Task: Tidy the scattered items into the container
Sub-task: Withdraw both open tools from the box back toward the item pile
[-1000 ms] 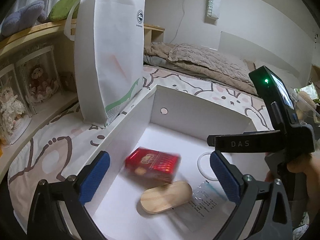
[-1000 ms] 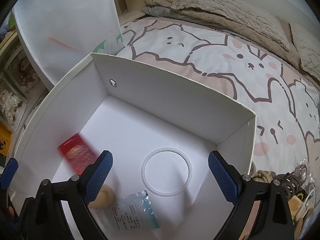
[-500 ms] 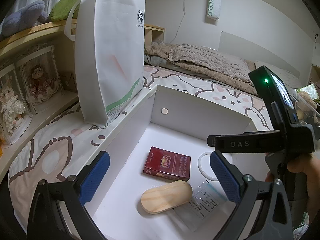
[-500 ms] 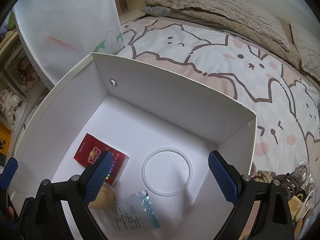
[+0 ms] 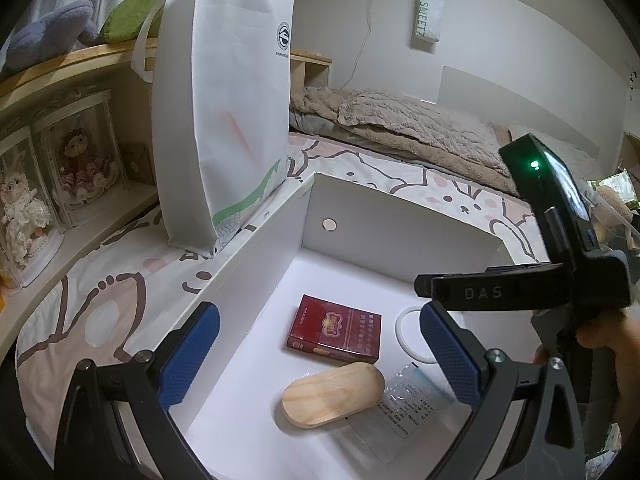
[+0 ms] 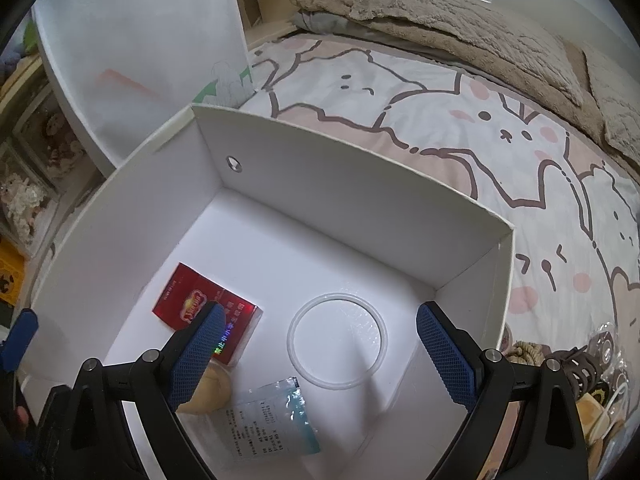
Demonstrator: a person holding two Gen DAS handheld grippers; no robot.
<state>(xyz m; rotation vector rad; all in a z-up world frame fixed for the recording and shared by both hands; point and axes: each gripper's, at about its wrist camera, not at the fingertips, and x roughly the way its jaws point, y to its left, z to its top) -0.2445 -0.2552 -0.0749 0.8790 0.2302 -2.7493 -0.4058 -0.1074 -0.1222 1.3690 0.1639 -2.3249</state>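
Observation:
A white open box (image 5: 400, 236) (image 6: 360, 196) sits on the bed. Flat on its floor lies a red pack (image 5: 334, 329) (image 6: 188, 300). In front of it are an oval wooden piece (image 5: 332, 394) (image 6: 210, 392), a clear printed sachet (image 5: 412, 404) (image 6: 272, 416) and a white ring (image 5: 408, 338) (image 6: 338, 346). My left gripper (image 5: 320, 354) hangs open above the box's near end, nothing between its fingers. My right gripper (image 6: 320, 354) is open too, over the ring; its body (image 5: 520, 292) shows in the left wrist view, held by a hand.
A tall white tote bag (image 5: 224, 104) (image 6: 136, 40) stands just left of the box. A shelf with dolls in clear cases (image 5: 52, 184) runs along the left. A beige blanket (image 5: 420, 128) lies at the bed's far end. Several loose items (image 6: 580, 368) lie right of the box.
The red pack, blurred in motion a second ago, has come to rest flat on the box floor. Both grippers stay open and nearly still.

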